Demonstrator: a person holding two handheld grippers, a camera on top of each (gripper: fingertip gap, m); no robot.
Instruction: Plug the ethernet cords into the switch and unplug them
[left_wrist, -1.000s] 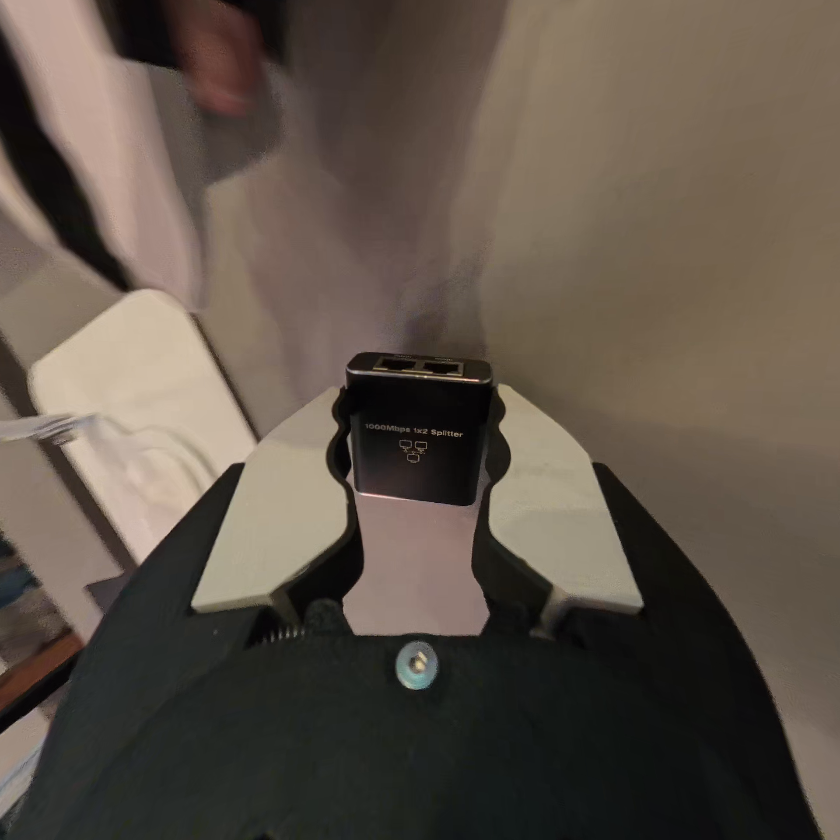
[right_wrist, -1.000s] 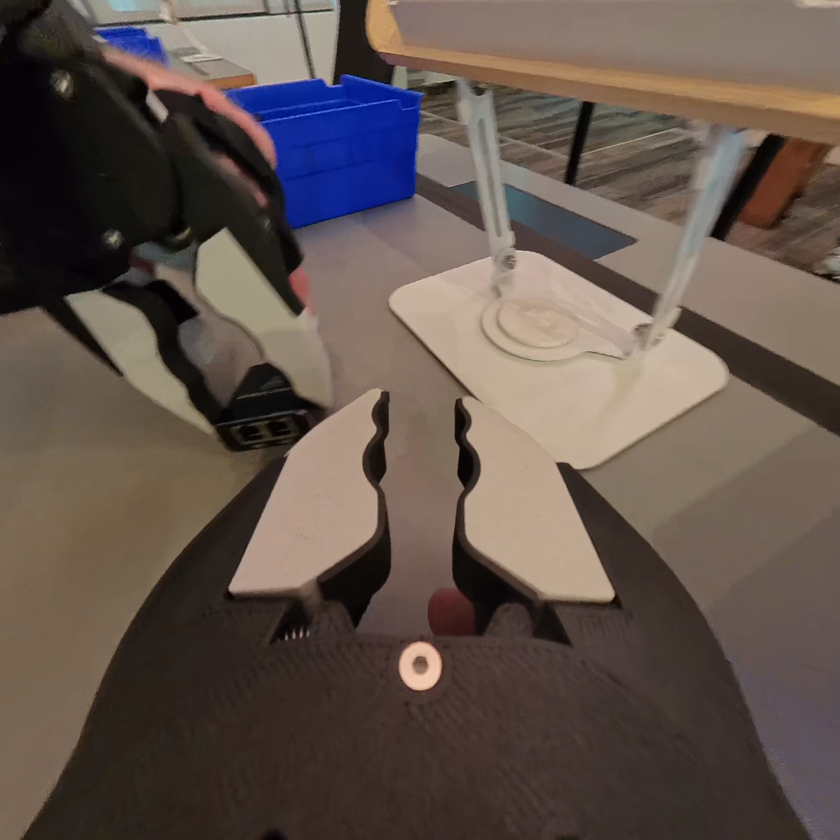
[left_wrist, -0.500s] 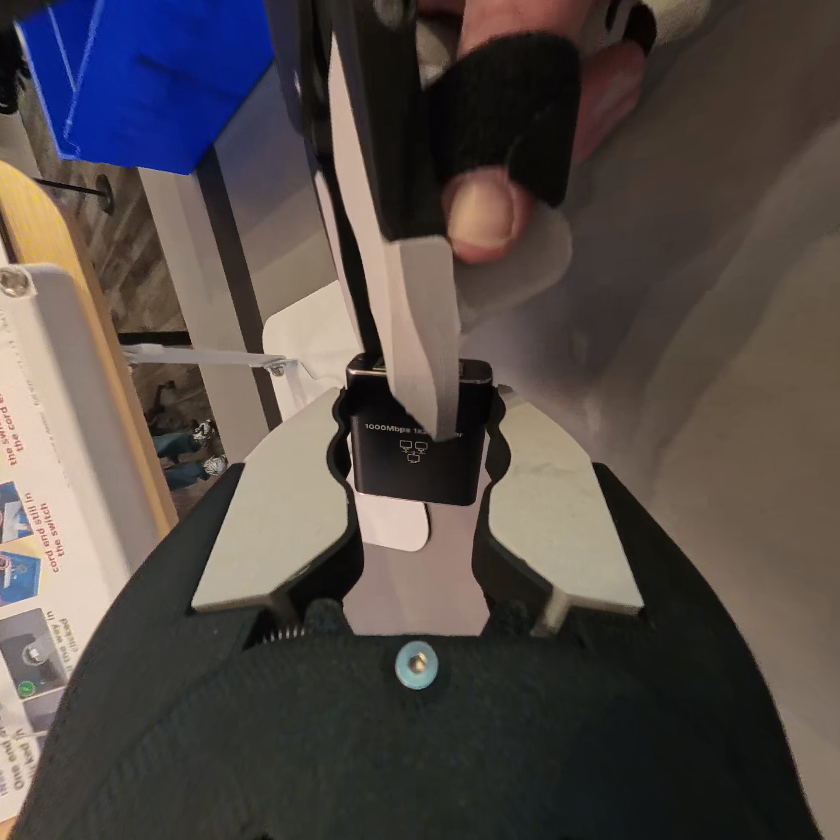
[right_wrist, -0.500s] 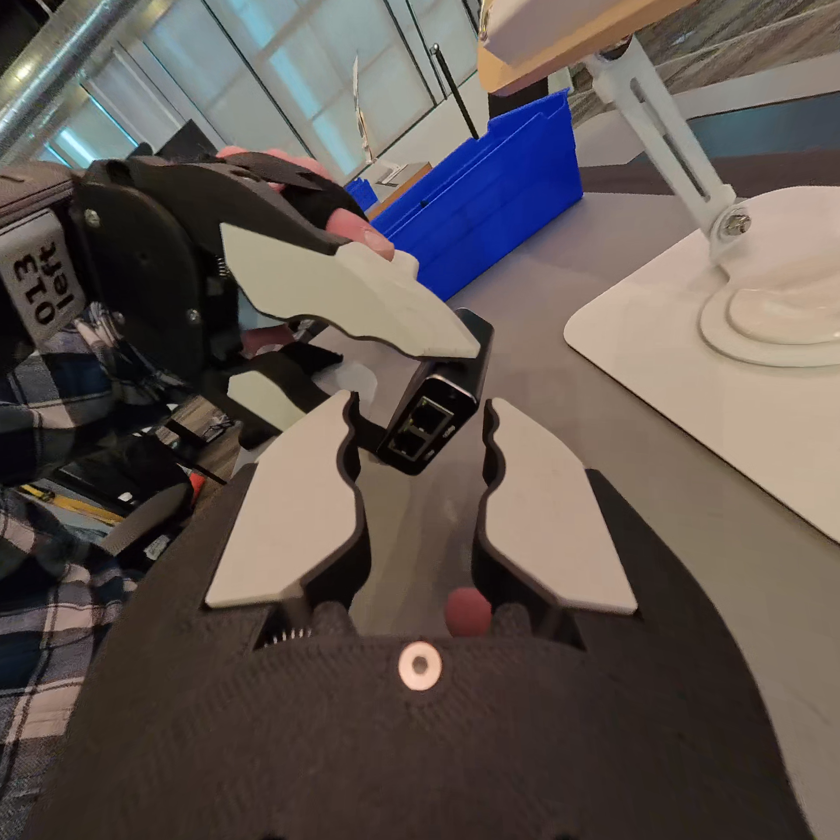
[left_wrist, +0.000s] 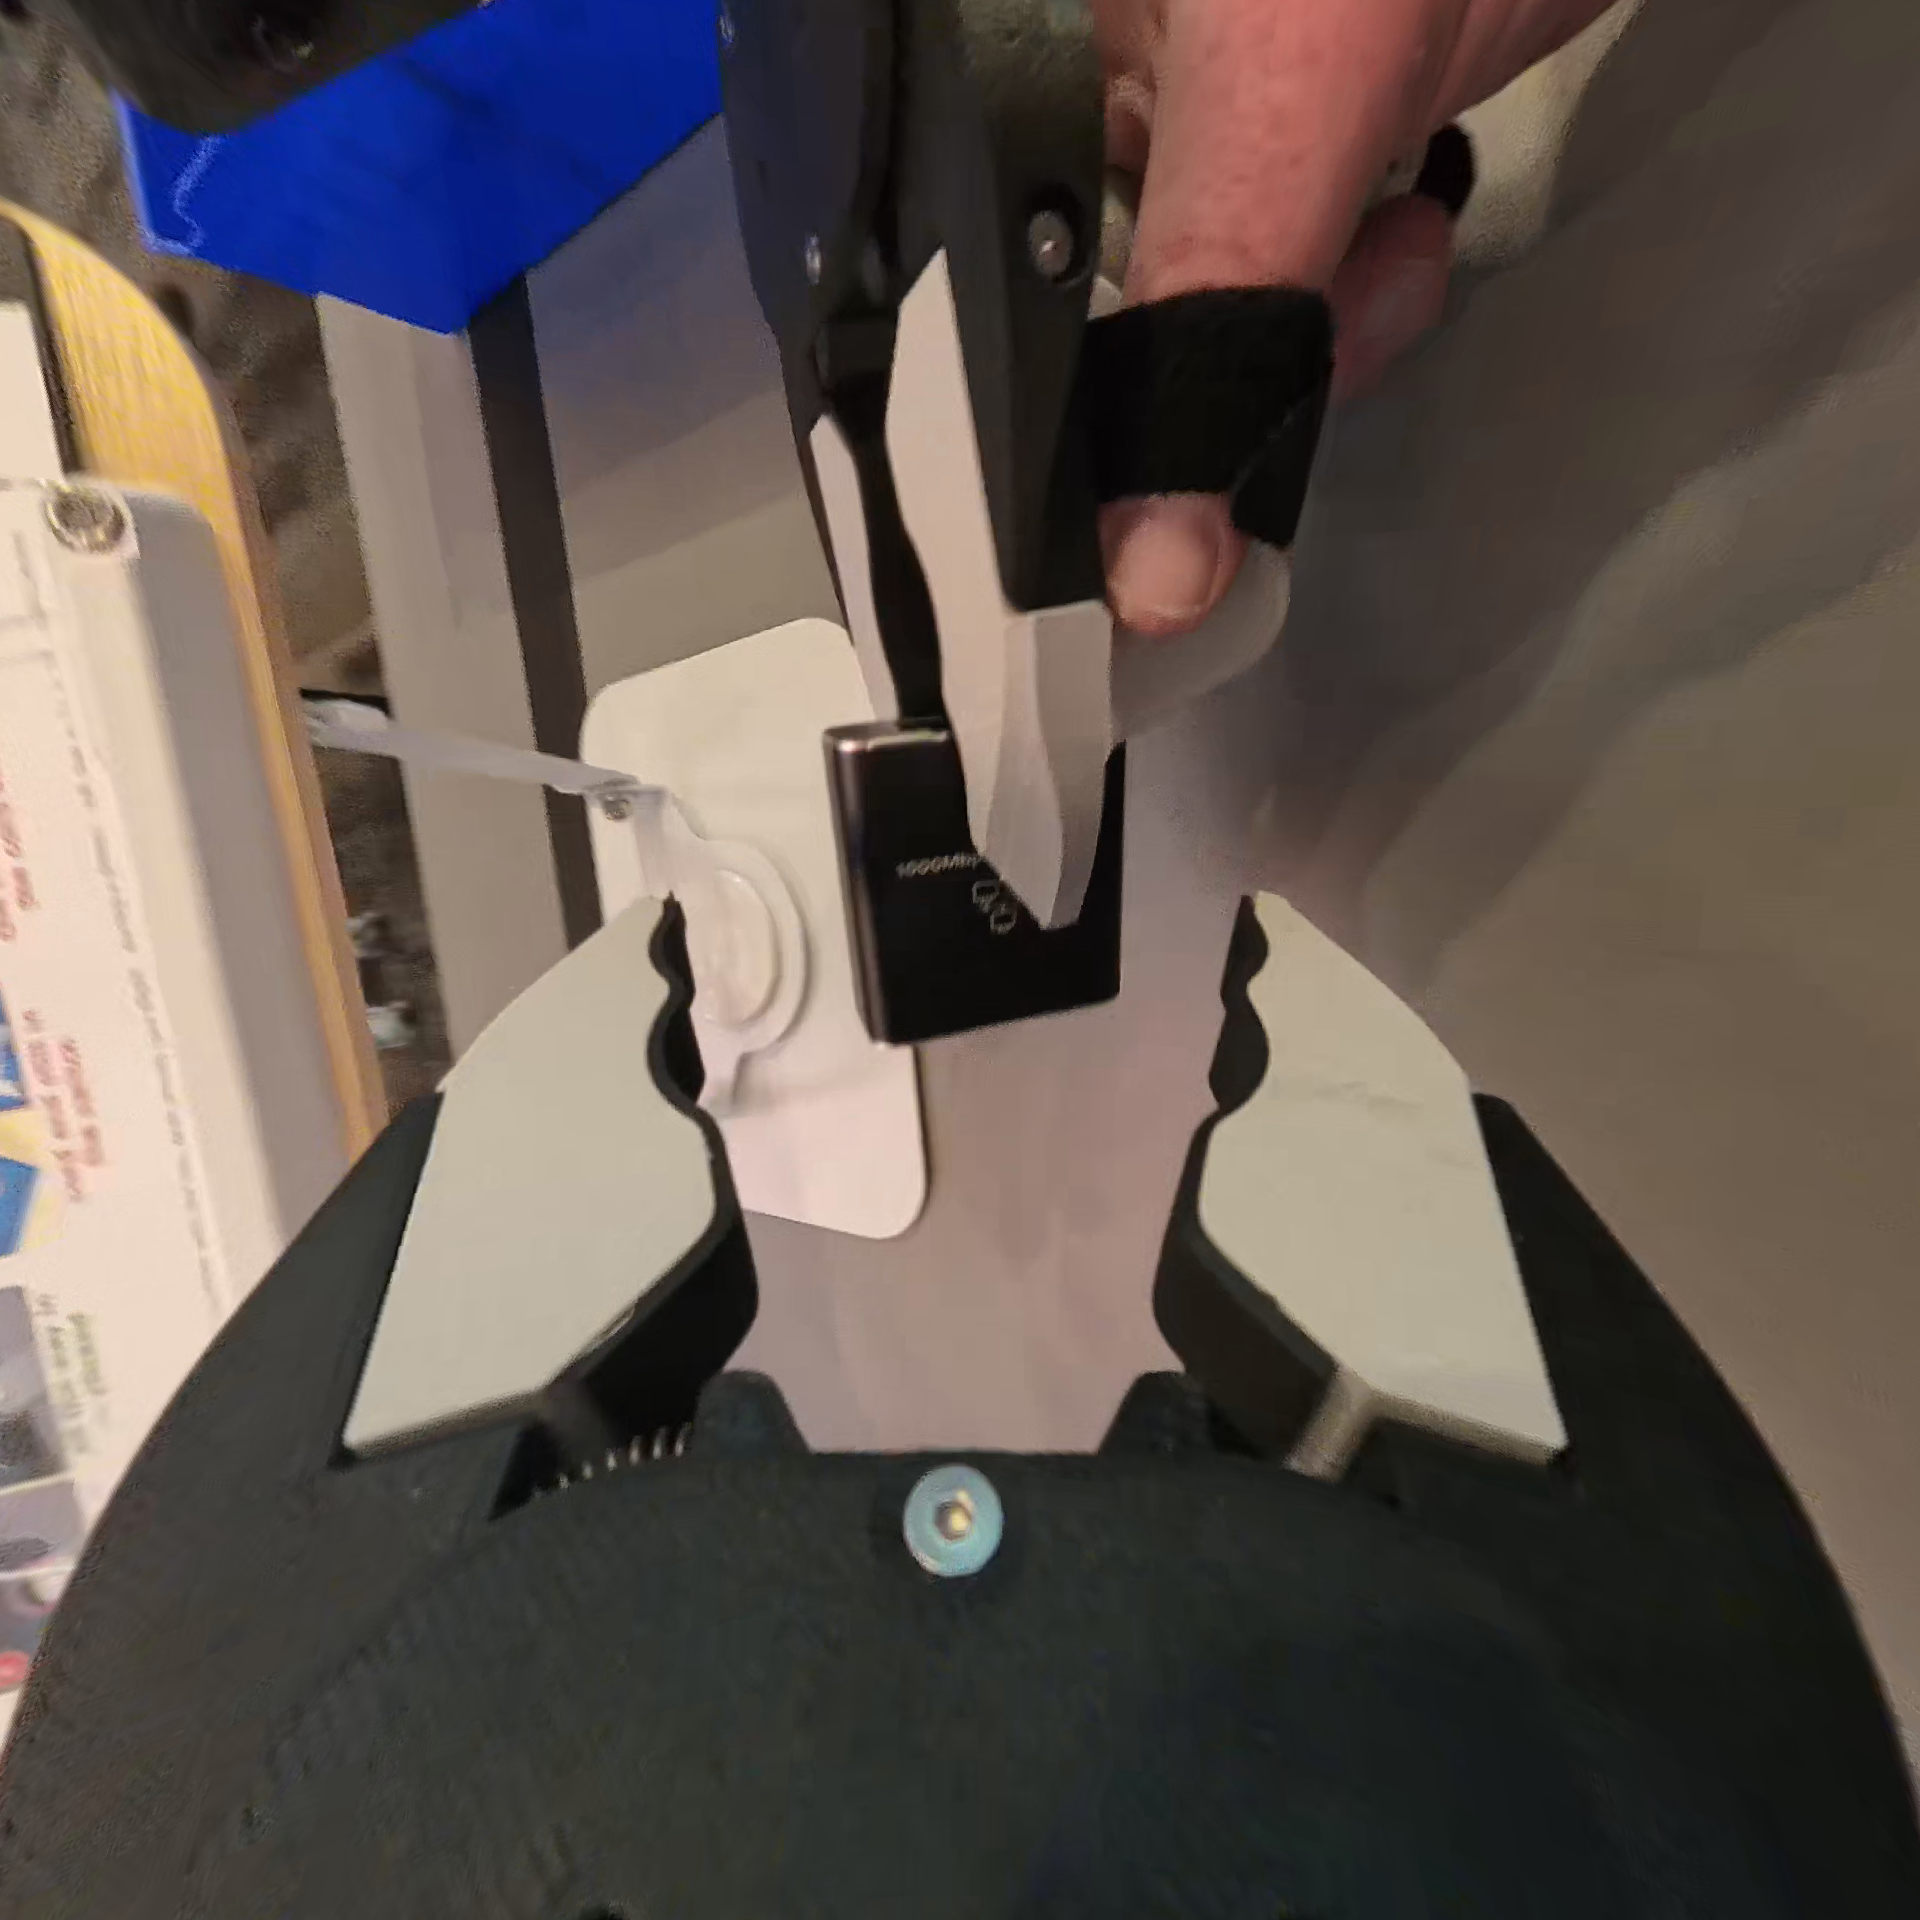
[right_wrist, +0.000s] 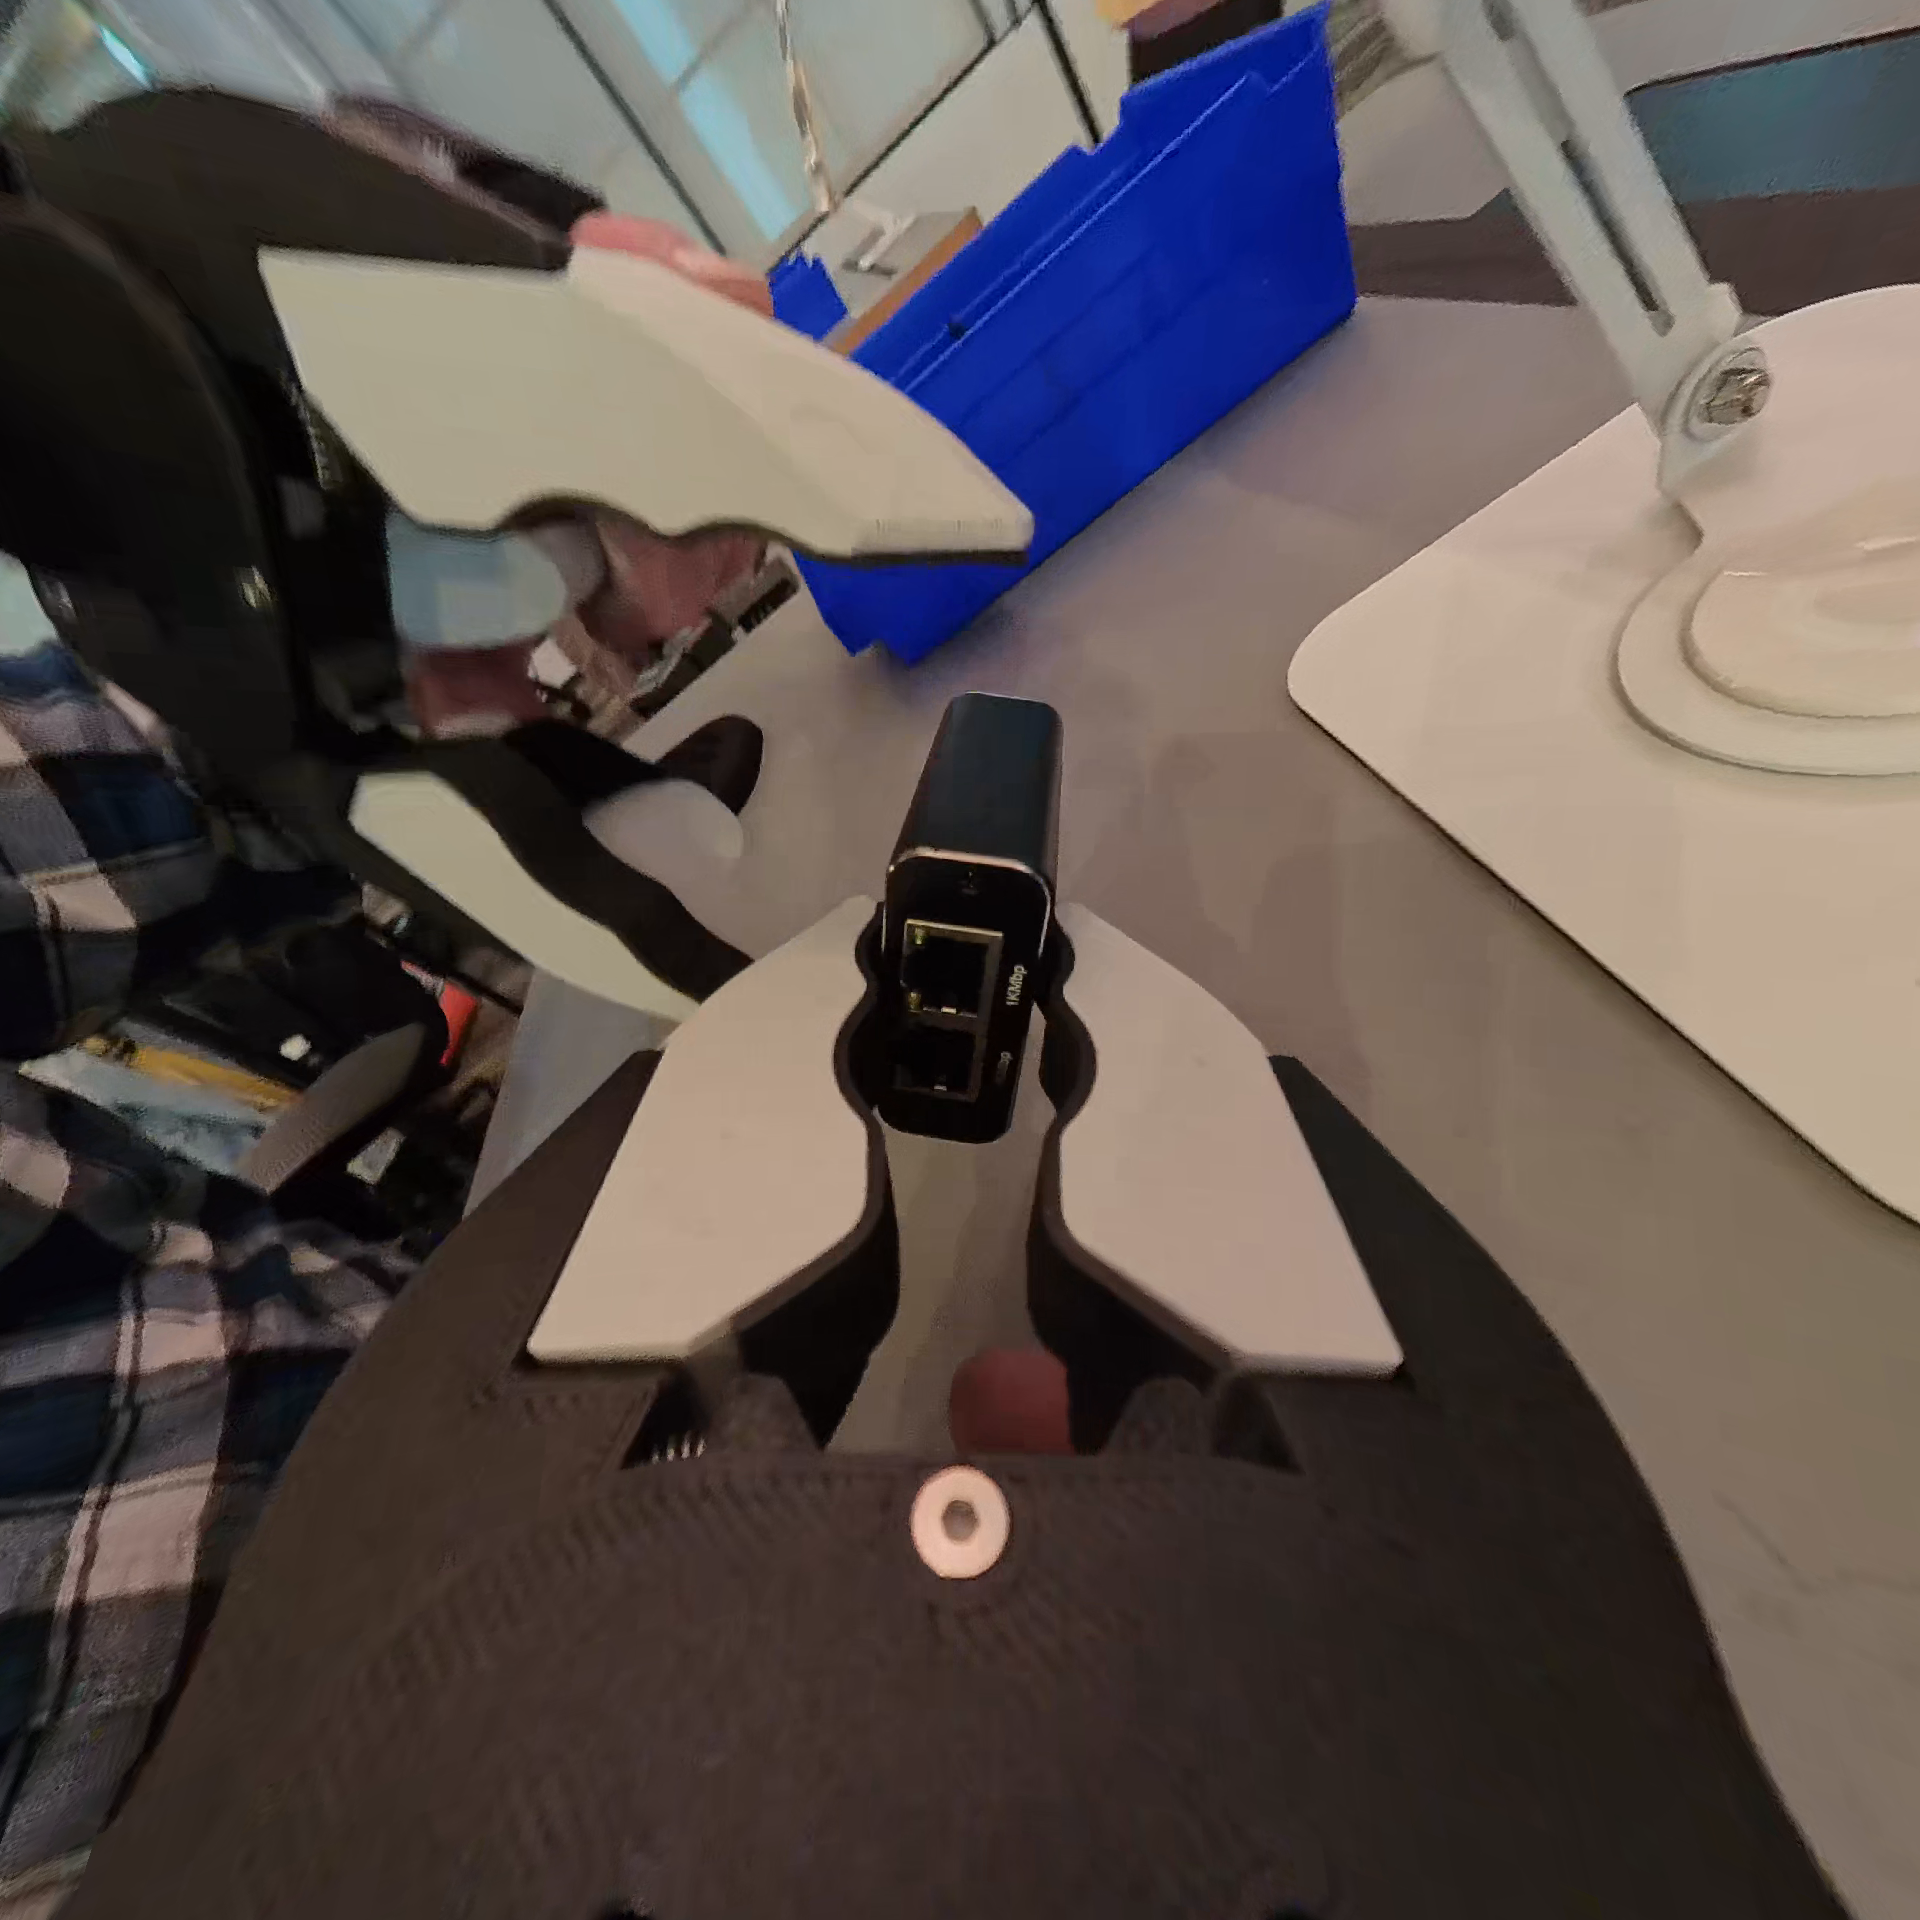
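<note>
Over the desk (right_wrist: 1299, 883), let go with the left gripper (left_wrist: 961, 920), fingers now spread wide, black switch (right_wrist: 982, 790) just beyond at 12 o'clock. Clamped instead in the right gripper (right_wrist: 966, 920), pads pressing its port end. Probably freed the left for cords; none seen.

Left wrist view is being taken from behind left gripper (left_wrist: 961, 914), looking forward along wide-spread fingers, very near, down toward grey table (left_wrist: 1558, 935). Right wrist view is being taken from behind right gripper (right_wrist: 961, 977), facing opposite way, across table (right_wrist: 1299, 935). Shared ground is being seen by both: black switch (left_wrist: 977, 914) (right_wrist: 971, 935), white stand base (left_wrist: 727, 748) (right_wrist: 1610, 779), blue bin (left_wrist: 416, 177) (right_wrist: 1091, 416). Each gripper is being caught in other's view.
</note>
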